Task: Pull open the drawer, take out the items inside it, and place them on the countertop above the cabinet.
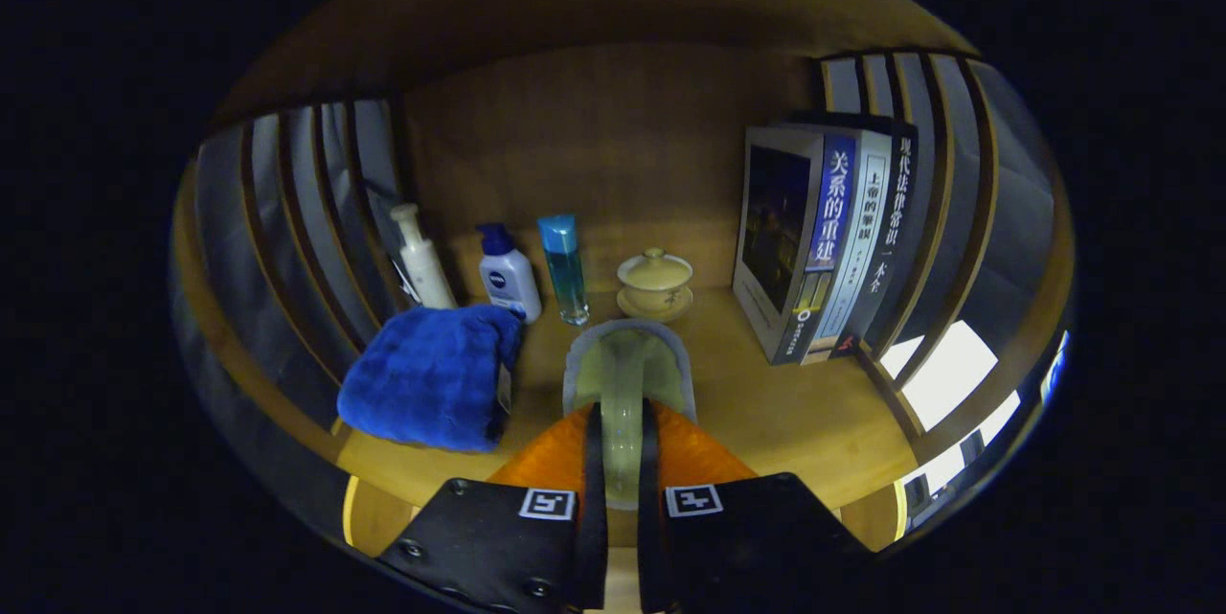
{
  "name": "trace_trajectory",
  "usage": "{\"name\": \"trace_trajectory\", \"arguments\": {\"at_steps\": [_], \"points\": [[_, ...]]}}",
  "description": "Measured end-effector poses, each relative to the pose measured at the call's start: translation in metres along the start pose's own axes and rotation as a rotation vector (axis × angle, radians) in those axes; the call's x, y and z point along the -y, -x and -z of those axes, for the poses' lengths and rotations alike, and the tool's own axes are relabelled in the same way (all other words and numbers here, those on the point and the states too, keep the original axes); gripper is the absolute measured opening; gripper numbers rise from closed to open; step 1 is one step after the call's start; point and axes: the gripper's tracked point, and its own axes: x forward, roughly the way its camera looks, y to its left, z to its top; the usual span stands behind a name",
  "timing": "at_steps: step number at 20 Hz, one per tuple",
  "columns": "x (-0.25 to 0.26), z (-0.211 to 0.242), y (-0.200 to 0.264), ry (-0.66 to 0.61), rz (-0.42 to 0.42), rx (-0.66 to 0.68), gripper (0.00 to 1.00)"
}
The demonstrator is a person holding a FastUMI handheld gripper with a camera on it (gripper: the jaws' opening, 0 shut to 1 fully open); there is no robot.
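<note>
My gripper (621, 418) is shut on a pale green, cup-like item (627, 355) with a grey rim. Both fingers press on its narrow near part, and the rest reaches out ahead of the fingertips. It is over the wooden countertop (785, 413); I cannot tell whether it touches the wood. Just beyond it stands a cream lidded tea bowl on its saucer (655, 284). A folded blue towel (431, 375) lies on the countertop to the left of the fingers.
Along the back stand a white pump bottle (421, 260), a white bottle with a blue cap (508, 274) and a clear blue bottle (563, 269). Upright books (824, 240) stand on the right. Slatted panels (297, 240) close both sides, with a wooden back wall behind.
</note>
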Motion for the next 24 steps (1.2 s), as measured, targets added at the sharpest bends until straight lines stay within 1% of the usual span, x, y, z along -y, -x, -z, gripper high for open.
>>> {"name": "trace_trajectory", "arguments": {"at_steps": [2,6,8,10,12,13,16,22,24], "points": [[0.002,0.004,-0.015,0.011,0.002,-0.026,0.21],[0.008,0.017,-0.032,0.029,0.033,-0.102,0.22],[0.010,0.015,-0.041,0.048,0.042,-0.070,0.25],[0.007,0.014,-0.043,0.051,0.041,-0.053,0.25],[0.007,0.021,-0.044,0.043,0.044,-0.071,0.29],[0.006,0.022,-0.046,0.035,0.043,-0.070,0.36],[0.001,0.022,-0.048,0.013,0.029,-0.062,0.38],[-0.001,0.019,-0.043,0.025,0.033,-0.032,0.94],[-0.001,0.014,-0.039,0.022,0.039,-0.010,0.96]]}}
